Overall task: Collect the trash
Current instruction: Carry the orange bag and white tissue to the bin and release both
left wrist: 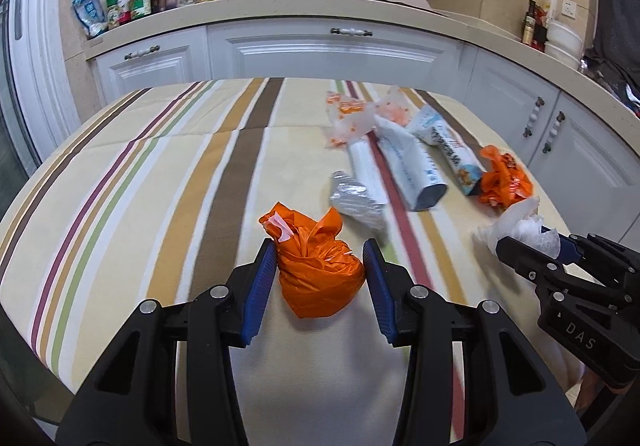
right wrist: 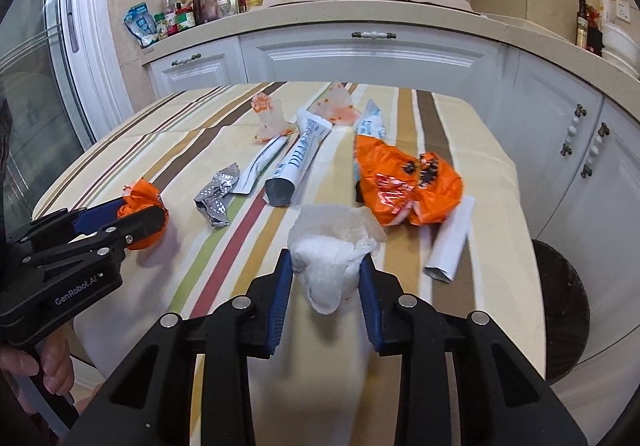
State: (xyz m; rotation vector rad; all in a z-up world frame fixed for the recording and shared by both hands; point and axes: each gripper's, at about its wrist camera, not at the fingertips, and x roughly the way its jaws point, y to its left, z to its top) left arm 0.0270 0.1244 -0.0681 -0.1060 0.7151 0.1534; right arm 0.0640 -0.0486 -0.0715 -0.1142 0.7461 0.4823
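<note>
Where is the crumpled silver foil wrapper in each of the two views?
Left wrist view: the foil wrapper lies right of centre, just beyond the knotted orange bag.
Right wrist view: the foil wrapper lies left of centre on the table.
Shared landmark: the red stripe of the tablecloth runs right beside it.

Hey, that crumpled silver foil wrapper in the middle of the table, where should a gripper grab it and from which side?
Grip the foil wrapper across its crumpled middle, coming down from above and the near edge. It lies flat and lengthwise away from the cameras, so jaws closing across its narrow width should catch the raised folds. Its left side looks free; a white packet lies close on its right, so keep that finger tight in.
</note>
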